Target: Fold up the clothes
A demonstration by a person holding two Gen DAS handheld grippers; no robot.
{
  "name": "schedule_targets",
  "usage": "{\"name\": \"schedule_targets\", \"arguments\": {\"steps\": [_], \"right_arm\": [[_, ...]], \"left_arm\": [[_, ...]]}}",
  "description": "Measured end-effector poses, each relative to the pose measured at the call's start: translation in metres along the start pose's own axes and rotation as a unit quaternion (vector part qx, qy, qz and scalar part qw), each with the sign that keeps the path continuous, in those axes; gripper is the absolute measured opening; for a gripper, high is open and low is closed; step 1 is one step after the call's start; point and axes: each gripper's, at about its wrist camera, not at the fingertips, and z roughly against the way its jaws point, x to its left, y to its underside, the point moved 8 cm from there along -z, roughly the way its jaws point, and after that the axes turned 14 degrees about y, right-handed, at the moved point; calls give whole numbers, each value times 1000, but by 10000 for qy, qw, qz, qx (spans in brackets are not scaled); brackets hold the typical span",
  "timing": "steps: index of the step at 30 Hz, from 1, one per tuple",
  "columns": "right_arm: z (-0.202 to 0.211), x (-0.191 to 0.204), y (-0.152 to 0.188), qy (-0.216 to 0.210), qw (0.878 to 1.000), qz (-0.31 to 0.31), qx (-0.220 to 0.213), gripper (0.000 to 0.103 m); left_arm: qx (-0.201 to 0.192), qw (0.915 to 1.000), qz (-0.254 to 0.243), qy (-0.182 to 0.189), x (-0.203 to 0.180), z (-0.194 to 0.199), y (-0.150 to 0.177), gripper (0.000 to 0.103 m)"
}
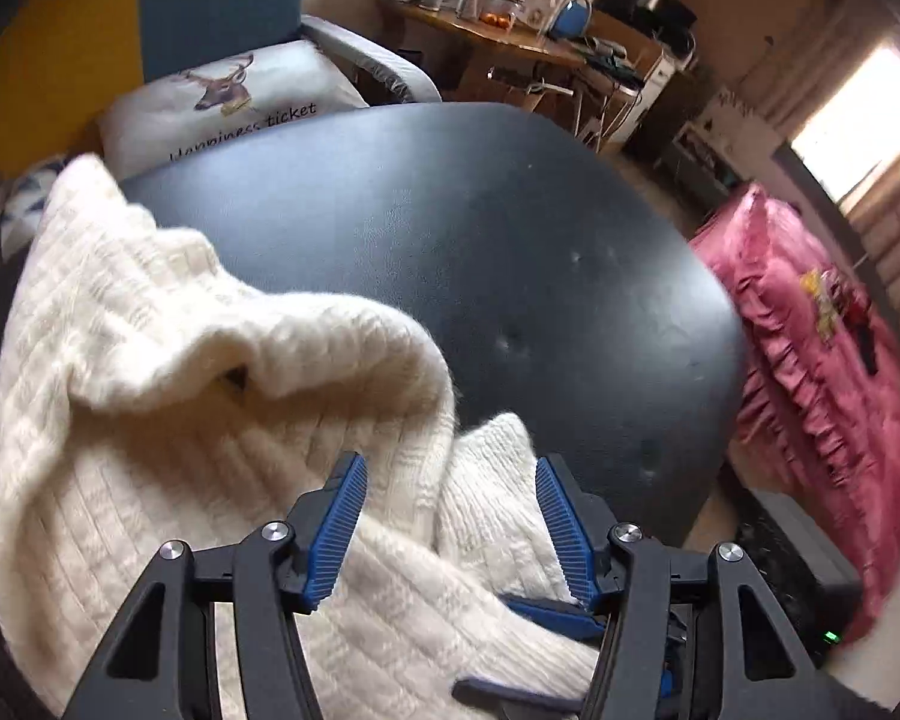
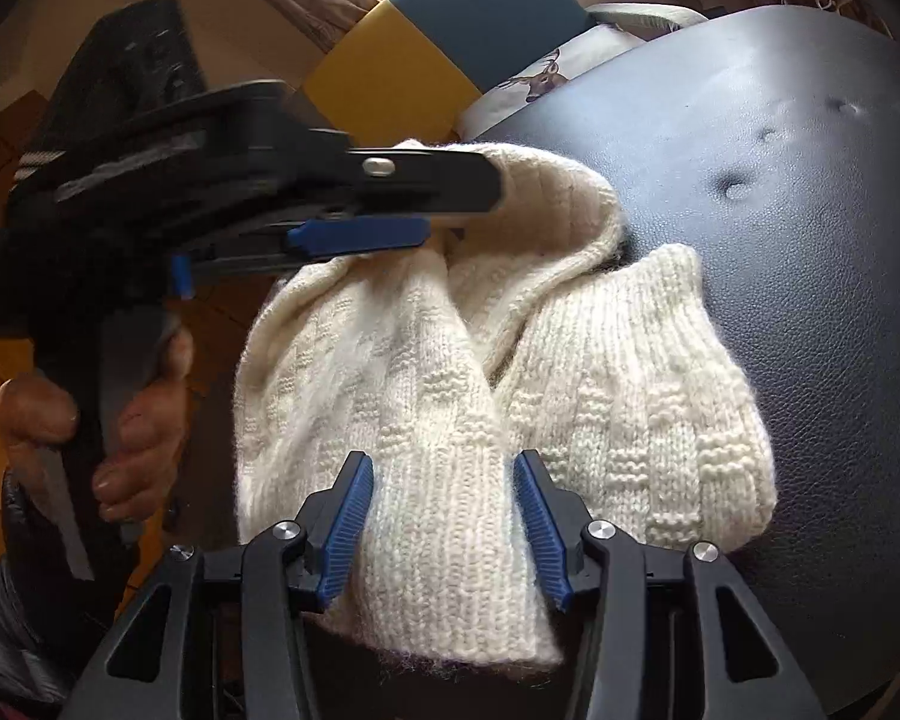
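Observation:
A cream knitted sweater [image 1: 150,420] lies bunched on a black padded leather table [image 1: 480,210], draped over its near left part. My left gripper [image 1: 453,480] is open, and a raised fold of the knit runs between its blue pads. In the right wrist view the sweater [image 2: 600,372] shows a ribbed cuff hanging over the table [image 2: 810,240] edge. My right gripper [image 2: 444,480] stands open around that cuff, and the knit fills the gap between its fingers. The left gripper [image 2: 456,210] reaches in from the left over the upper fold, held by a hand [image 2: 138,420].
A deer-print cushion [image 1: 222,96] sits on a yellow and blue chair [image 1: 60,48] behind the table. A pink ruffled cover [image 1: 810,330] lies to the right. A wooden side table [image 1: 498,42] with jars stands at the back. The table's right half is bare leather.

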Motion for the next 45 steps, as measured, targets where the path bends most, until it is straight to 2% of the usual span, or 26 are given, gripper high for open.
{"name": "schedule_targets", "arguments": {"steps": [4, 7, 10, 12, 14, 15, 16, 18, 20, 22, 24, 28, 33, 35, 38, 41, 45], "right_arm": [[1, -2, 1, -116, 9999, 56, -100, 50], [1, -3, 1, -171, 9996, 146, -180, 50], [1, -4, 0, -241, 9993, 150, -242, 50], [1, -5, 0, -248, 9992, 154, -290, 50], [1, -4, 1, -202, 9989, 240, -362, 50], [2, -4, 3, -171, 9986, 296, -407, 50], [3, -3, 6, -138, 9982, 354, -455, 50], [4, -3, 8, -99, 9978, 401, -518, 50], [5, -2, 9, -55, 9975, 441, -550, 50], [5, -2, 11, 7, 9973, 487, -548, 50], [6, -1, 12, 78, 9973, 518, -507, 50], [8, 1, 13, 213, 9980, 469, -358, 52], [9, 10, 21, 631, 9947, 792, -195, 54], [11, 12, 22, 733, 9933, 884, -143, 54], [9, 5, 15, 786, 9935, 819, -49, 54], [9, 3, 10, 824, 9945, 643, 90, 54], [13, 3, 6, 906, 9936, 643, 180, 54]], "left_arm": [[437, 9971, -25, -617, 19, -35, -5, 60], [751, 9919, 28, -1028, 35, -59, -8, 62], [897, 9898, -133, -1099, 37, -70, -7, 76], [871, 9889, -247, -1175, 38, -73, -7, 76], [692, 9922, -105, -1029, 42, -71, -9, 66], [576, 9938, -29, -954, 45, -69, -11, 46], [437, 9958, 108, -795, 48, -63, -14, 16], [170, 9974, 647, -270, 62, -51, -18, 12], [-137, 9939, 1092, 55, 79, -36, -19, 12], [-487, 9871, 1460, 440, 94, -19, -19, 11], [-978, 9758, 1704, 961, 100, 10, -22, 11], [-1883, 9533, 1748, 1589, 101, 88, -21, 11], [-2923, 9140, 1973, 2007, 135, 196, -15, 11], [-3199, 9004, 2168, 1997, 163, 231, 1, 11], [-3308, 8960, 2507, 1575, 208, 256, 38, 10], [-3088, 8941, 2950, 1350, 241, 247, 77, 12], [-2640, 8859, 3703, 915, 278, 217, 138, 23]]}}
